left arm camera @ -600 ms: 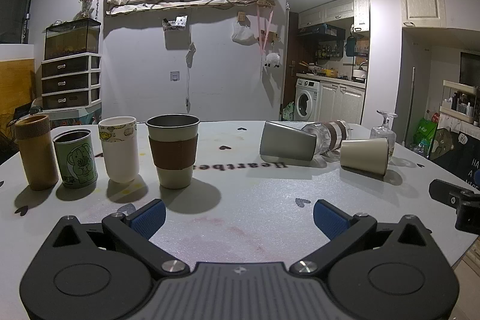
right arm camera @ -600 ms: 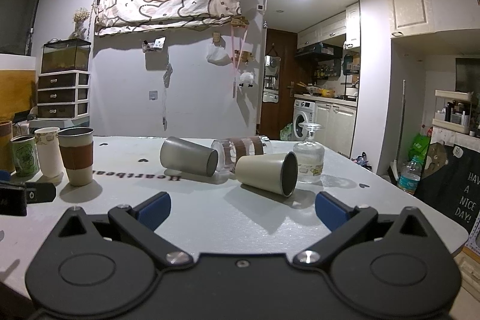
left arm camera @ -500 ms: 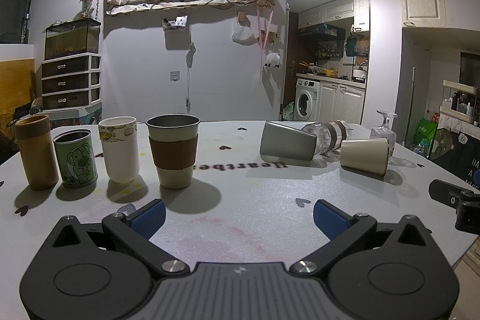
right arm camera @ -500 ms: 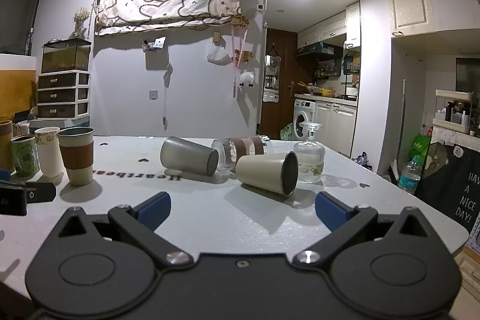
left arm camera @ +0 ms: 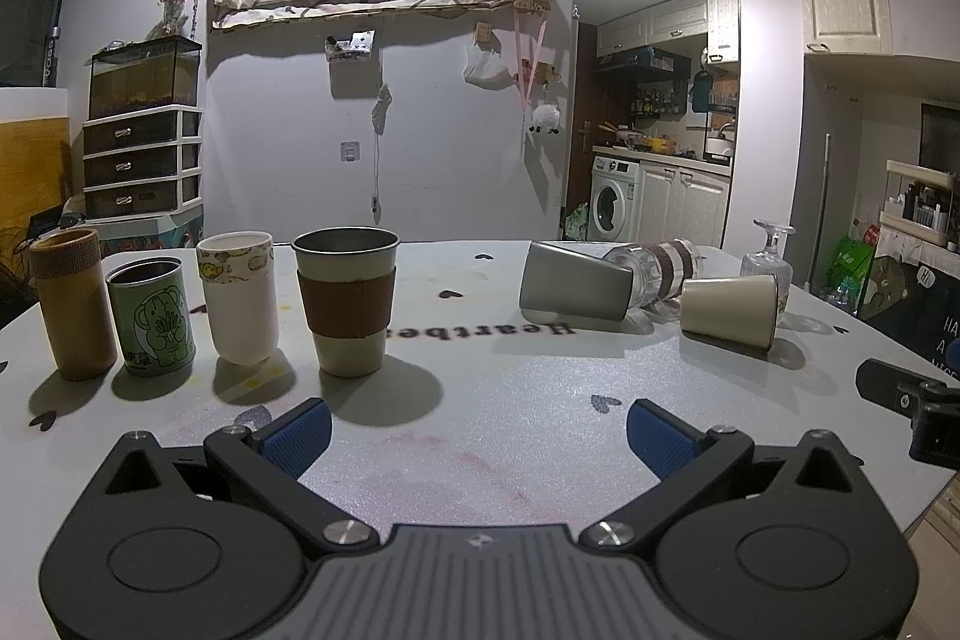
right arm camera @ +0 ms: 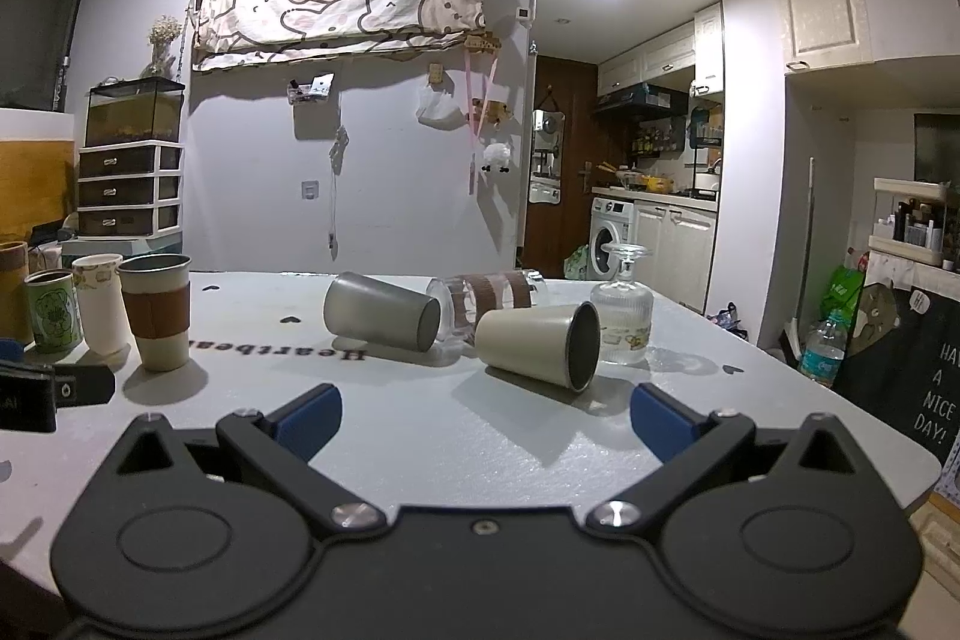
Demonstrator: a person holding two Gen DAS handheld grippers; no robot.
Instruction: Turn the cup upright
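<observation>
Three cups lie on their sides on the grey table [right arm camera: 420, 418]: a cream cup [right arm camera: 537, 345] [left arm camera: 726, 309] with its mouth toward the right gripper, a grey metal cup [right arm camera: 381, 311] [left arm camera: 573, 289], and a clear glass with a brown band [right arm camera: 486, 298] [left arm camera: 657, 268] behind them. A stemmed glass [right arm camera: 621, 313] stands upside down at the right. My right gripper [right arm camera: 483, 415] is open and empty, short of the cream cup. My left gripper [left arm camera: 477, 433] is open and empty, near the upright cups.
Several upright cups stand in a row at the left: a brown-sleeved cup [left arm camera: 346, 301], a white cup [left arm camera: 238, 305], a green tin [left arm camera: 151, 316] and a brown cylinder [left arm camera: 72, 303]. The table's right edge [right arm camera: 888, 436] drops off near a water bottle [right arm camera: 823, 349].
</observation>
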